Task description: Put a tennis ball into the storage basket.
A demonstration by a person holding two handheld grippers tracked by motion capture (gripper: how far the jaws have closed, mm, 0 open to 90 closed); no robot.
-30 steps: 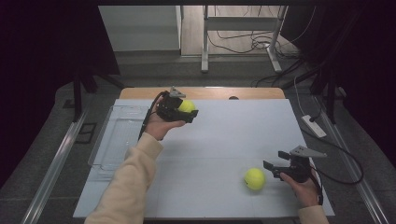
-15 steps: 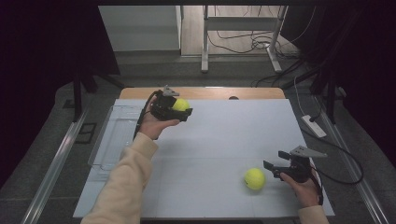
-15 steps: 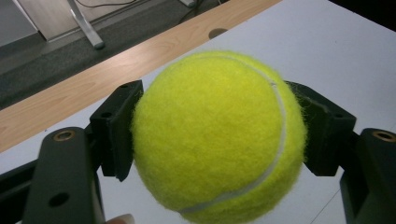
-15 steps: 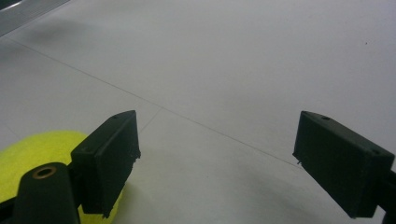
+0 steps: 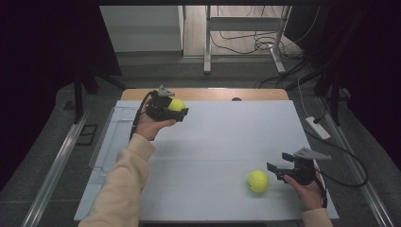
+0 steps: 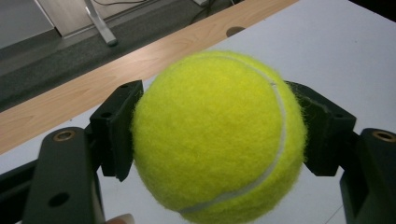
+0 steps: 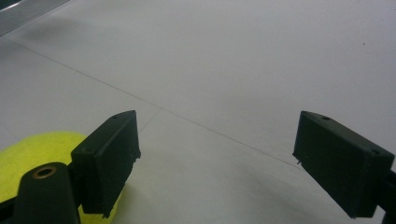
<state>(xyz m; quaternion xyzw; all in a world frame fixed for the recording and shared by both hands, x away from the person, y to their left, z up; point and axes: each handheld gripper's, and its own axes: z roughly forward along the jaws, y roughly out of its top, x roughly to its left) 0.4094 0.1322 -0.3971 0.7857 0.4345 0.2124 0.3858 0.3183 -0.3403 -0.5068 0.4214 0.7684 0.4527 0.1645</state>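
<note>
My left gripper [image 5: 178,109] is shut on a yellow-green tennis ball [image 5: 176,104], held above the far left part of the white table [image 5: 227,137]. The left gripper view has that ball [image 6: 217,137] squeezed between both black pads [image 6: 116,128]. A second tennis ball [image 5: 257,181] lies on the table near the front right. My right gripper [image 5: 275,171] stands open just to the right of it, jaws pointing left at it. In the right gripper view that ball [image 7: 32,158] sits low at the left, outside the left pad [image 7: 109,158], with bare table between the jaws.
A clear plastic tray [image 5: 111,139] lies along the table's left edge. A wooden strip [image 5: 213,94] with a round hole runs along the far edge. Cables trail from both grippers, and a white power strip [image 5: 318,127] lies off the right side.
My left hand has carried the held ball a little to the left along the far part of the table. The right gripper and the ball beside it have stayed where they were.
</note>
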